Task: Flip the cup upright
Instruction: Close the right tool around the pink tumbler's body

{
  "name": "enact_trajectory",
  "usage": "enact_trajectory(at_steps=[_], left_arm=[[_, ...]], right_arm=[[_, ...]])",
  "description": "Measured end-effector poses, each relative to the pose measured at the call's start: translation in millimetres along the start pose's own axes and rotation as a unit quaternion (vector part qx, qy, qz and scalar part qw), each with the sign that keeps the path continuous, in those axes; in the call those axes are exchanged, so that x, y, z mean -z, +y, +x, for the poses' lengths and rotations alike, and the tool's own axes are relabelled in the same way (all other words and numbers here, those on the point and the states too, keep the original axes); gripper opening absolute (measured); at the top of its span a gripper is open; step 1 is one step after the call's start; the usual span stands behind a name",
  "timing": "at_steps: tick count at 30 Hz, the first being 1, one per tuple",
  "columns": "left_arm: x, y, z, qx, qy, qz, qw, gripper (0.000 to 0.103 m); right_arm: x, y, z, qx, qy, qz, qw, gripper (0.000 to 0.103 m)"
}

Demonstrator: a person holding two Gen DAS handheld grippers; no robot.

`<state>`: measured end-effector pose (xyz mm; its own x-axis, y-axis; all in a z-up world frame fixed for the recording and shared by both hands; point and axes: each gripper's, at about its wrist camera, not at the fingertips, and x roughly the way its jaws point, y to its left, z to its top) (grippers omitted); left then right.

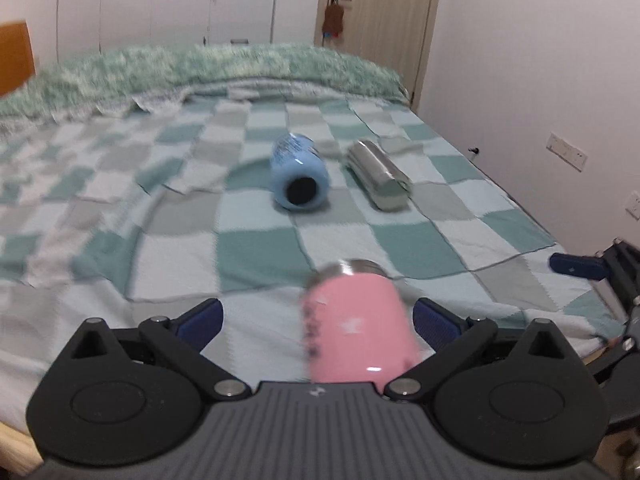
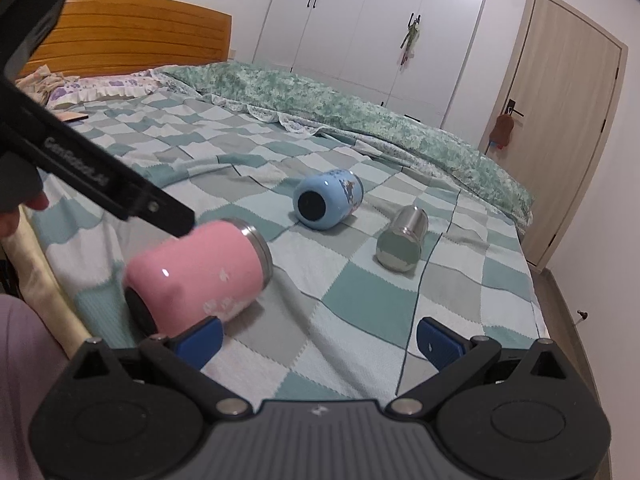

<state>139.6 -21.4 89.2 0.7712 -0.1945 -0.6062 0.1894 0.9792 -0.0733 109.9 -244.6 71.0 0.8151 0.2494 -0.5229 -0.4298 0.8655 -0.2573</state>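
A pink cup [image 1: 356, 332] lies on its side on the checked bedspread, steel rim pointing away from me. It sits between the wide-open fingers of my left gripper [image 1: 318, 318], close to the right finger [image 1: 434, 322]; contact is unclear. In the right wrist view the pink cup [image 2: 200, 270] lies at left with the left gripper's arm [image 2: 120, 188] over it. My right gripper [image 2: 320, 340] is open and empty, just right of the cup. A blue cup [image 1: 298, 172] [image 2: 326, 198] and a steel cup [image 1: 378, 174] [image 2: 402, 244] lie on their sides farther back.
The bed's checked blanket [image 2: 360, 296] has folds and a green quilt [image 2: 320, 100] bunched along the far side. The wooden headboard [image 2: 132, 36] is at left, a wardrobe and a door [image 2: 568, 120] behind. The bed edge drops off at right.
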Motion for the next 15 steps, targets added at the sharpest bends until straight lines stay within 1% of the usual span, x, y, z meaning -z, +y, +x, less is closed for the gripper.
enact_trajectory(at_steps=[6,11,15], left_arm=[[5,40,-7,-0.001,-0.017,0.026,0.9995,0.103],[13,70,3,-0.005,-0.006,0.039,0.9992,0.103],[19,91,10,-0.004,-0.004,0.044,0.9990,0.103]], right_arm=[[-28,15,5,-0.009,0.013,0.040,0.999,0.103],[-48,36,23,-0.020,0.033,0.066,0.997,0.103],[-60,55,43,-0.022,0.054,0.080,0.995,0.103]])
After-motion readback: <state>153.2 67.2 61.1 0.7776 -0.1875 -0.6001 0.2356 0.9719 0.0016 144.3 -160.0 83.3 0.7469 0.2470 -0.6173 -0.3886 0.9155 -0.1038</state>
